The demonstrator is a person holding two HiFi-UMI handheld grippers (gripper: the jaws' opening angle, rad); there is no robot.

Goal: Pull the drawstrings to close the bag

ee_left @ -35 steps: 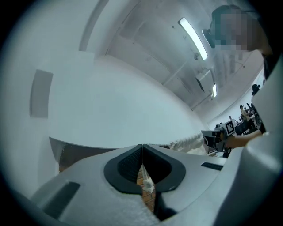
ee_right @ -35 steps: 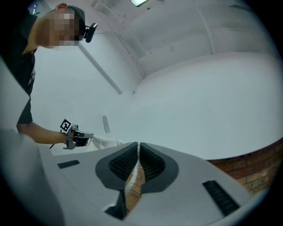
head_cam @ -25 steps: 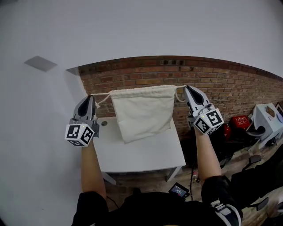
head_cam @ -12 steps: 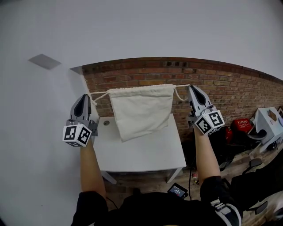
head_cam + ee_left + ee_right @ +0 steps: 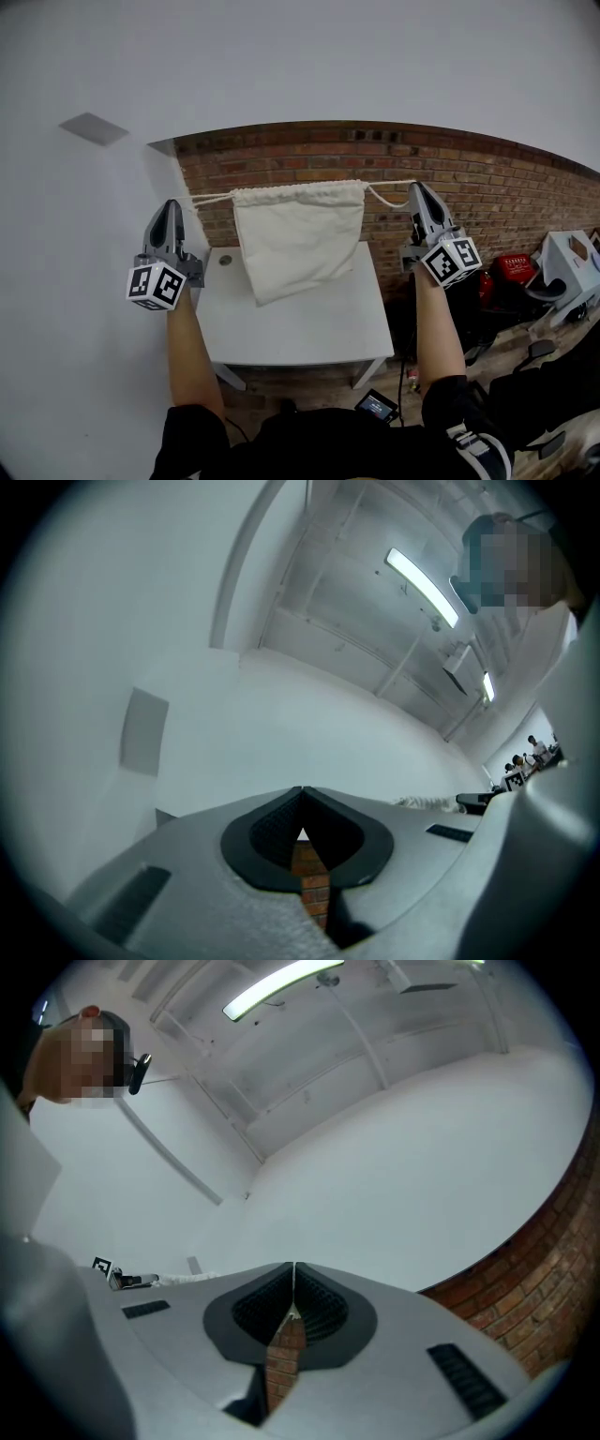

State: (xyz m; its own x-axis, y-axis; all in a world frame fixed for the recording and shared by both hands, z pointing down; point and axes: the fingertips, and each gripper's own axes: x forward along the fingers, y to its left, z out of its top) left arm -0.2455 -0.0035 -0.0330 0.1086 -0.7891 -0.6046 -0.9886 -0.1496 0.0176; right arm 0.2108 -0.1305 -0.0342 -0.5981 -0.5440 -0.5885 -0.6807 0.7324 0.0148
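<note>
White table [image 5: 309, 328], brick wall [image 5: 487, 187], bag [image 5: 298, 239] aloft, left gripper [image 5: 170, 205], right gripper [image 5: 416, 187], jaws clenched on drawstrings [image 5: 211, 198]

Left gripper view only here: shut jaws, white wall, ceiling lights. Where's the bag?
Observer: In the head view the cream bag hangs between the two grippers, over the white table.
Operator: What holds it?
Observer: Its cords. The left drawstring runs taut to the left gripper, the right drawstring to the right gripper; each gripper is shut on its cord.
Operator: Mouth closed?
Observer: The top hem is puckered along its width; whether it is fully shut I cannot tell.
</note>
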